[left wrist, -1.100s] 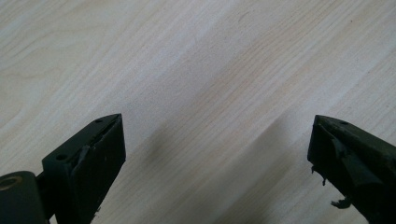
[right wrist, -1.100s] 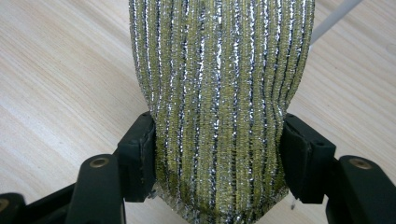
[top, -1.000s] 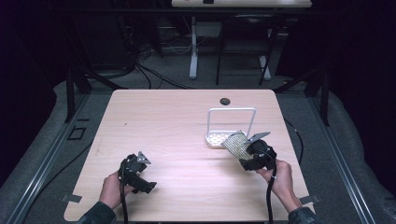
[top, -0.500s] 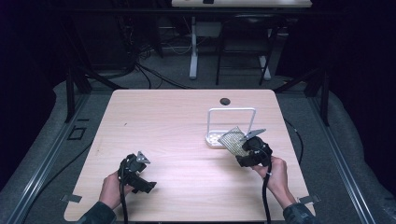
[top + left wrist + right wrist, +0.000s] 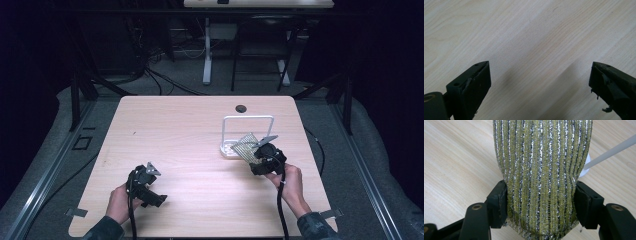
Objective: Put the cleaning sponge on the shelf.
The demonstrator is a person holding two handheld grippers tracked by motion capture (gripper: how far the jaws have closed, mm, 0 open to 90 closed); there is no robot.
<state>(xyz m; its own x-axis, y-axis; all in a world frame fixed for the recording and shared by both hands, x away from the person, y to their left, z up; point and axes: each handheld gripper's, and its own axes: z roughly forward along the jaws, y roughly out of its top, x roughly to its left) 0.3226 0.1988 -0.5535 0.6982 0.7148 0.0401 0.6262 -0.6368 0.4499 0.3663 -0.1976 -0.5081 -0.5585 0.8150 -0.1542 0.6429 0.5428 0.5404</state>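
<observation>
Right tool: jaws clamped on either edge of a scouring pad, a flat, ribbed piece knitted in olive-yellow yarn with glittering silver threads running lengthwise. Pad bulges slightly between the two black pads, lower edge rounded.

High view: same pad reads as a small pale speckled rectangle, tilted, held up just above the surface at the front of a white rack. The rack is a thin bent rod forming an upright loop over a small white base. Right gripper view catches one white rod of it, slanting behind the pad.

Left tool: low at near-left, well apart from pad. Left gripper view: jaws wide apart, nothing between them, worn black pads with frayed edges.

Surface: pale wood-grain laminate, rounded corners, dark round grommet near far edge.
</observation>
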